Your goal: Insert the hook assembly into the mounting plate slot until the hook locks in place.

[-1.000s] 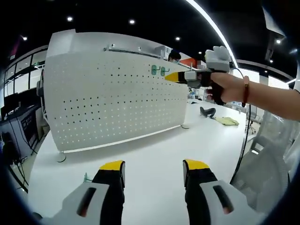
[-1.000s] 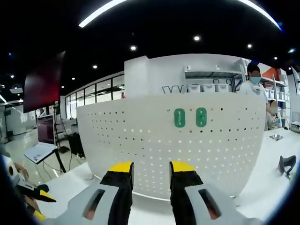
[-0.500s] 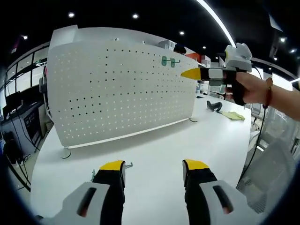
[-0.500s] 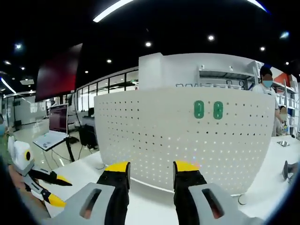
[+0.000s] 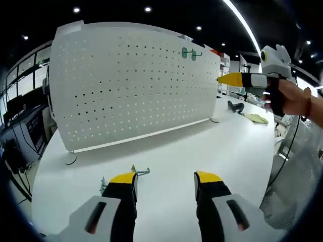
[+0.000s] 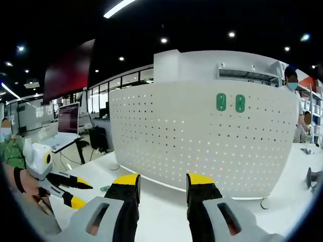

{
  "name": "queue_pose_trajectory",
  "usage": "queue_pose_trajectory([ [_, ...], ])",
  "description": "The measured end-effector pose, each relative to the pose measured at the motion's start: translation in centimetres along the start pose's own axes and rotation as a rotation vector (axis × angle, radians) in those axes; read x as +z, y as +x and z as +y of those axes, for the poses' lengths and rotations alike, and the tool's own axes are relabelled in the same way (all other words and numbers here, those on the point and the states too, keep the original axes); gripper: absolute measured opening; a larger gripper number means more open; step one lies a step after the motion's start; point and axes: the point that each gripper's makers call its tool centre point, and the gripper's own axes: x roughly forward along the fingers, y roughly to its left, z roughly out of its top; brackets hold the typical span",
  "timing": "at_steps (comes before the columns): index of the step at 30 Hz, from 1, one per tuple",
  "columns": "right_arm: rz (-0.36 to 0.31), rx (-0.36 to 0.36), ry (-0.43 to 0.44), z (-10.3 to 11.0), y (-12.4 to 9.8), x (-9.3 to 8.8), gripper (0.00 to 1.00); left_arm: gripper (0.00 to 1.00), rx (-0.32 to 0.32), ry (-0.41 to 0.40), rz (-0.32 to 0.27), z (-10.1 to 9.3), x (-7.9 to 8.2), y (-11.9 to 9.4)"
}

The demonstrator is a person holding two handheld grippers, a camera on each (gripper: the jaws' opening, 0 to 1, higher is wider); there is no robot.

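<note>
A white perforated mounting plate (image 5: 136,85) stands upright on the white table (image 5: 202,156). Two green hook bases (image 5: 187,52) sit in its upper right area; in the right gripper view they show as two green tabs (image 6: 221,102) on the plate (image 6: 202,146). A loose metal hook with a green base (image 5: 137,172) lies on the table just beyond my left jaw. My left gripper (image 5: 165,179) is open and holds nothing; it also shows from the side (image 6: 76,193). My right gripper (image 6: 162,180) is open and empty, hanging in the air right of the plate (image 5: 237,79).
A black object (image 5: 236,106) and a yellow cloth (image 5: 256,118) lie on the table's far right. A person (image 6: 291,88) stands behind the plate. A monitor (image 6: 65,121) is off the table's left side. Open tabletop lies in front of the plate.
The right gripper has drawn away from the green hook bases, to the right. The left view has pulled back and dipped, bringing the loose hook on the table into sight by the left jaw.
</note>
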Motion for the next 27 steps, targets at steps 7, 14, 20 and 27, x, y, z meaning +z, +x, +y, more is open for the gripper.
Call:
queue_pose_trajectory([
  [7, 0.022, 0.009, 0.006, 1.3, -1.5, -1.5, 0.36, 0.43, 0.013, -0.012, 0.031, 1.1, -1.0, 1.3],
  [14, 0.045, 0.032, 0.016, 2.4, -2.0, -2.7, 0.36, 0.43, 0.006, -0.035, 0.059, 1.6, -2.2, 2.4],
  [20, 0.058, 0.039, 0.025, 3.2, -2.3, -3.5, 0.36, 0.41, 0.013, -0.042, 0.067, 2.2, -2.9, 3.3],
  [27, 0.072, 0.045, 0.029, 3.5, -2.7, -4.1, 0.36, 0.39, 0.019, -0.033, 0.091, 2.7, -3.7, 4.0],
])
